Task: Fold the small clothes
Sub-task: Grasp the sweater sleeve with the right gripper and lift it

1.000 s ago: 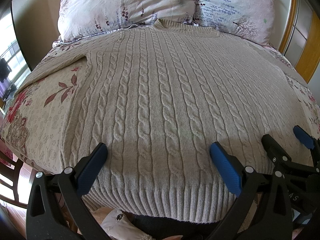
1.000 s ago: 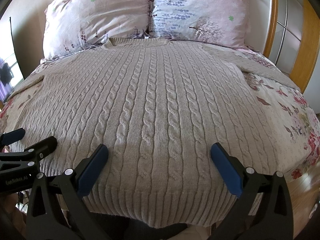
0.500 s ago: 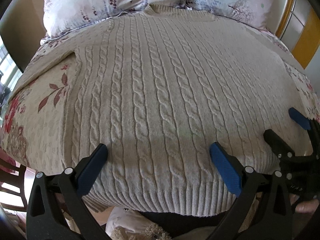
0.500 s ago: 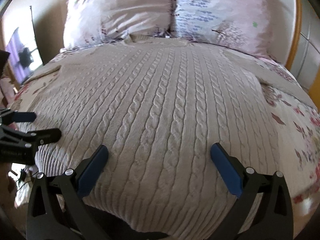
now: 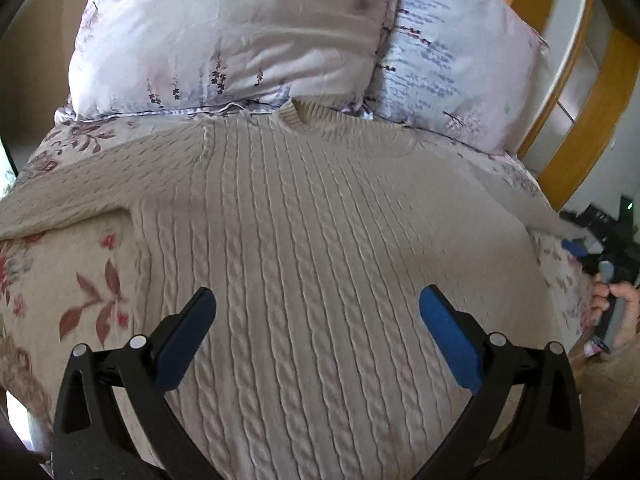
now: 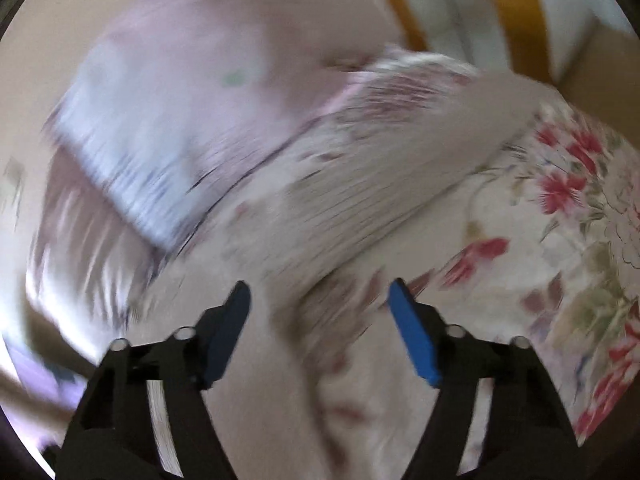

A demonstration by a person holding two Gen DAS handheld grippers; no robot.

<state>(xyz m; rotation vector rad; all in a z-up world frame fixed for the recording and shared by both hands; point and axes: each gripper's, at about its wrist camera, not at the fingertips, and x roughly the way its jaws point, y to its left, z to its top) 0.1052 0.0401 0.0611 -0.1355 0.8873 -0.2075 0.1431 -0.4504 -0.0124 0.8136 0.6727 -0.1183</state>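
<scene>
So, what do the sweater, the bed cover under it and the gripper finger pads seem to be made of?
The sweater looks like a thick beige knit, probably wool or acrylic: raised cable columns and a ribbed collar show. The bed cover seems thin woven fabric, perhaps cotton, matte, with printed red flowers and leaves. The left gripper has finger pads that look like smooth blue plastic or rubber on black frames; which one is unclear.

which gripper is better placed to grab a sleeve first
Likely the right gripper: in the left wrist view it sits open at the sweater's right sleeve. The left gripper hangs open over the sweater's body, away from either sleeve.
</scene>
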